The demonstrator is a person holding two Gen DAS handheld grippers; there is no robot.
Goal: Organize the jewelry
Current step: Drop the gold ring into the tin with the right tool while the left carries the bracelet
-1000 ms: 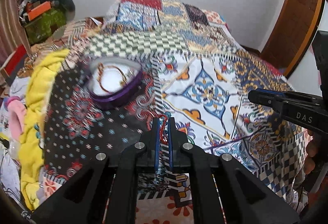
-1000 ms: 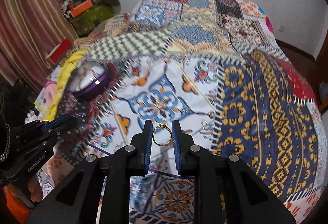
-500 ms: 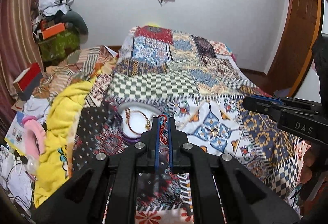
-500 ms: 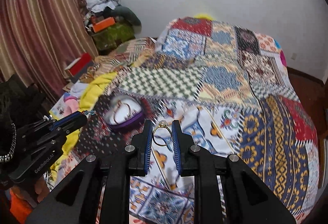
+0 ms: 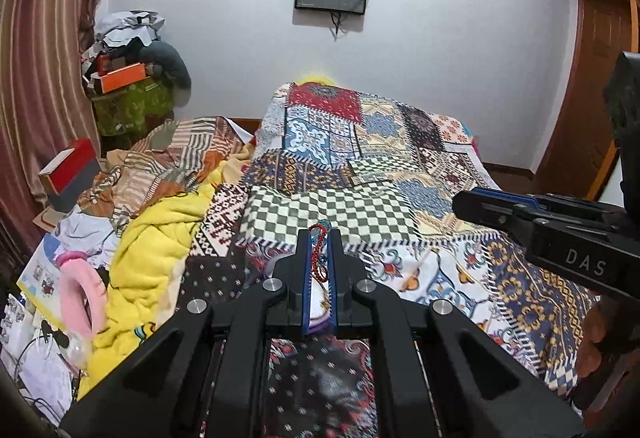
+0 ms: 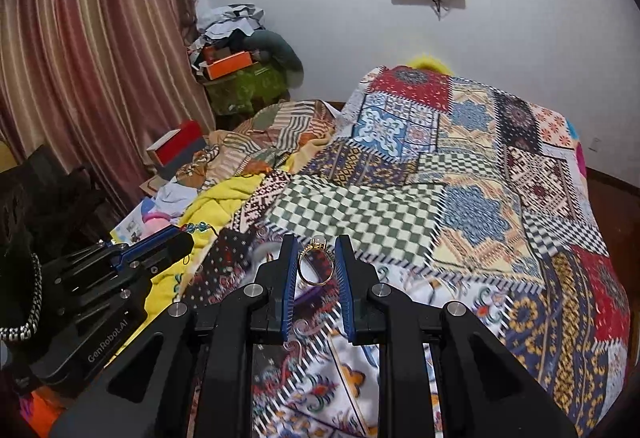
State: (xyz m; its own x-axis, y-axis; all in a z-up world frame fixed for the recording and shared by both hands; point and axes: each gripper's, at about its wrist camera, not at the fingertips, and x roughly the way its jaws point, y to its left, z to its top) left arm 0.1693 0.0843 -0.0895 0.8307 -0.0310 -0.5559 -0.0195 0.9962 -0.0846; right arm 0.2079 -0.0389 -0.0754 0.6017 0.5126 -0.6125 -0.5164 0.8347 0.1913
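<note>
The purple dish point(image 5: 320, 322) is almost wholly hidden behind the left gripper point(image 5: 319, 238), so its contents cannot be told. The beaded string point(image 5: 319, 254) is pinched there, its lower end lost between the fingers. In the right wrist view, the patchwork bedspread point(image 6: 320, 390) is smeared by blur.

Patchwork quilt point(image 6: 460, 197) lies open ahead; yellow blanket point(image 5: 160, 238) and clutter crowd the left.
</note>
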